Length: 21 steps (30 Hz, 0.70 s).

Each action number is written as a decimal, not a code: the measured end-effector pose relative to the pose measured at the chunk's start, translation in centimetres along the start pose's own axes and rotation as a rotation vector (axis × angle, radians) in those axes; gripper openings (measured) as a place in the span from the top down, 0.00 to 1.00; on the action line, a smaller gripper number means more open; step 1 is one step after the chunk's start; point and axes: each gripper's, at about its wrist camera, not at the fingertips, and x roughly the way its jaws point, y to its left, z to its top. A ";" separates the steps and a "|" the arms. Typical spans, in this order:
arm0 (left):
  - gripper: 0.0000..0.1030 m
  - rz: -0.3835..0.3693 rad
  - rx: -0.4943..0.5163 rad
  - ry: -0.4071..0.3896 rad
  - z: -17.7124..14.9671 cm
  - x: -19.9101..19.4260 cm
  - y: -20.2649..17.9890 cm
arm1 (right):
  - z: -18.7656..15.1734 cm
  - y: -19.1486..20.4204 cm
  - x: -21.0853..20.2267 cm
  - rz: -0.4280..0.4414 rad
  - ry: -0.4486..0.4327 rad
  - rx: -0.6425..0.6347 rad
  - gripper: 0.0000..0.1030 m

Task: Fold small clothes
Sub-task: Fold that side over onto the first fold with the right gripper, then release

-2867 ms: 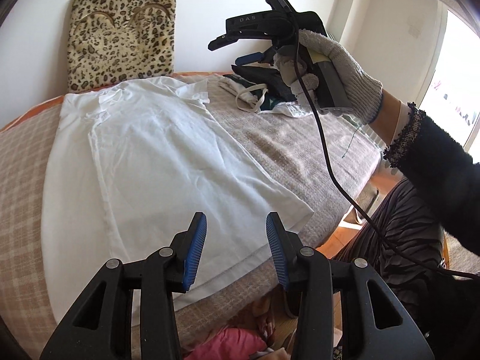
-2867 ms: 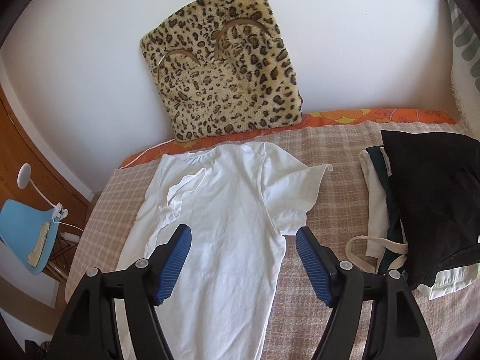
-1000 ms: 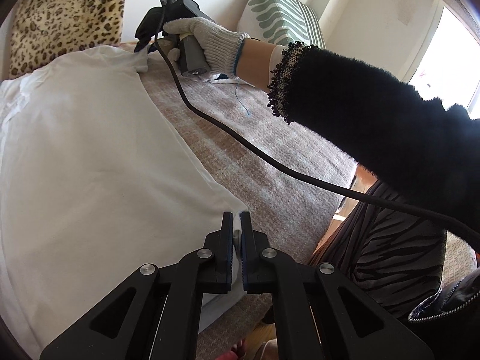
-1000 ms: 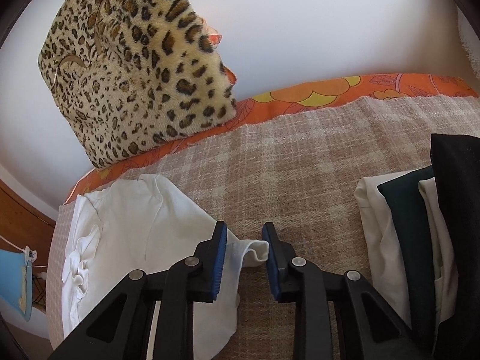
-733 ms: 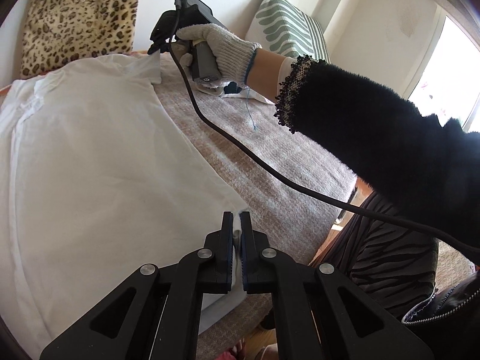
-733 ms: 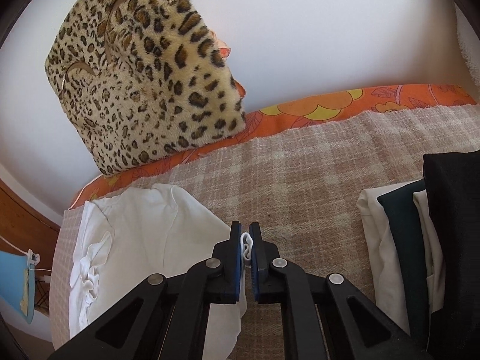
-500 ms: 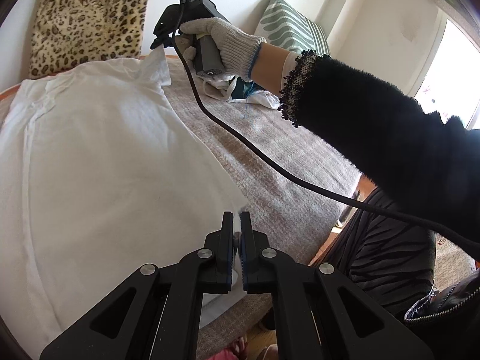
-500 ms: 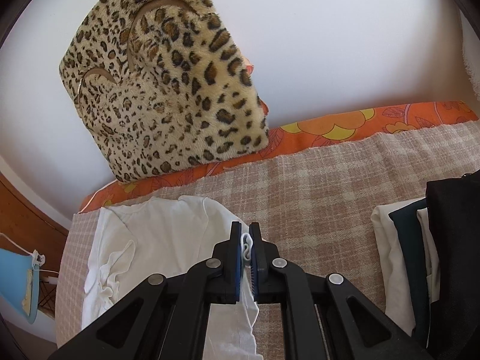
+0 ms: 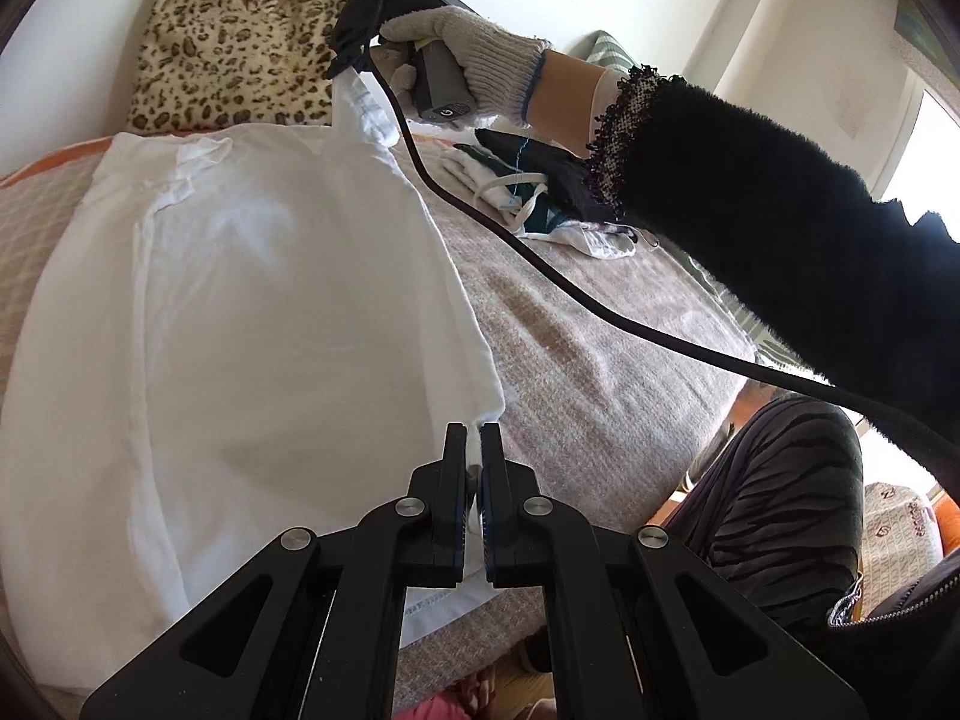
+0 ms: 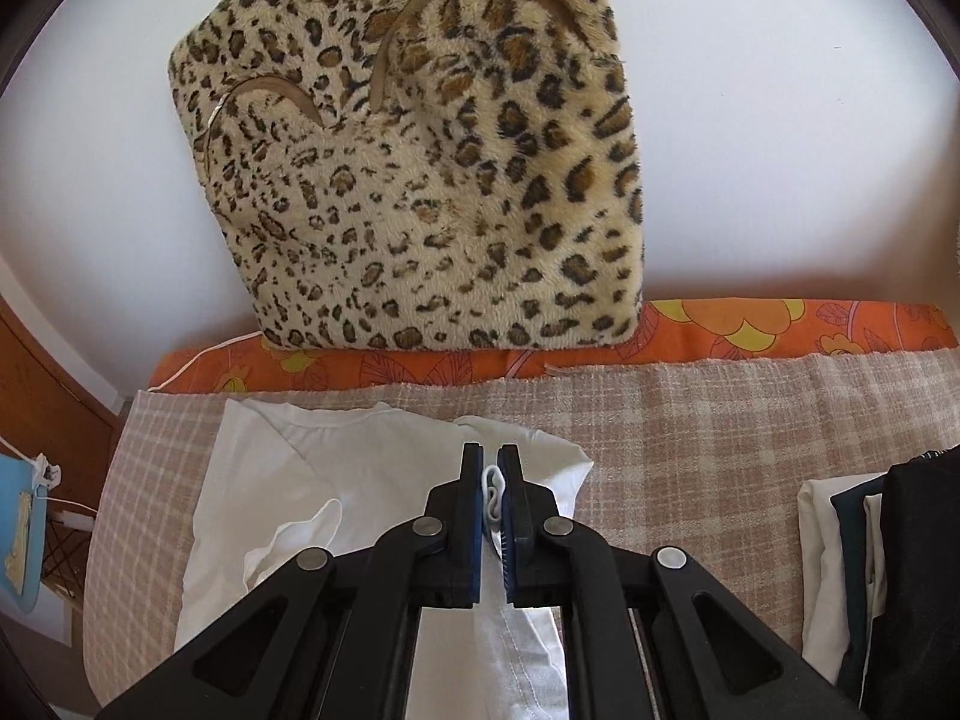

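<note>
While the white shirt (image 9: 252,300) spans the bed (image 9: 588,372), left gripper (image 9: 473,456) pinches its hem; right gripper (image 10: 491,480) pinches its sleeve.

White T-shirt (image 9: 252,312), leopard-print cushion (image 10: 420,180), beige checked blanket (image 10: 720,438), orange floral sheet (image 10: 780,330).

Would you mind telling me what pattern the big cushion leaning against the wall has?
Leopard print: dark spots on tan plush. The cushion shows best in the right wrist view.

Checked bed cover (image 10: 720,420) bears white shirt (image 9: 270,300), clothes pile (image 10: 888,570).
</note>
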 end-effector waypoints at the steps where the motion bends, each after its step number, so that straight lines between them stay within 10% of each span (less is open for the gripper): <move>1: 0.98 0.008 -0.013 -0.007 -0.2 -0.2 0.3 | 0.1 1.0 0.2 -0.003 0.003 -0.017 0.98; 21: 0.98 0.090 -0.186 -0.085 -3.4 -2.9 3.9 | -0.2 15.3 7.6 -0.051 0.097 -0.238 0.98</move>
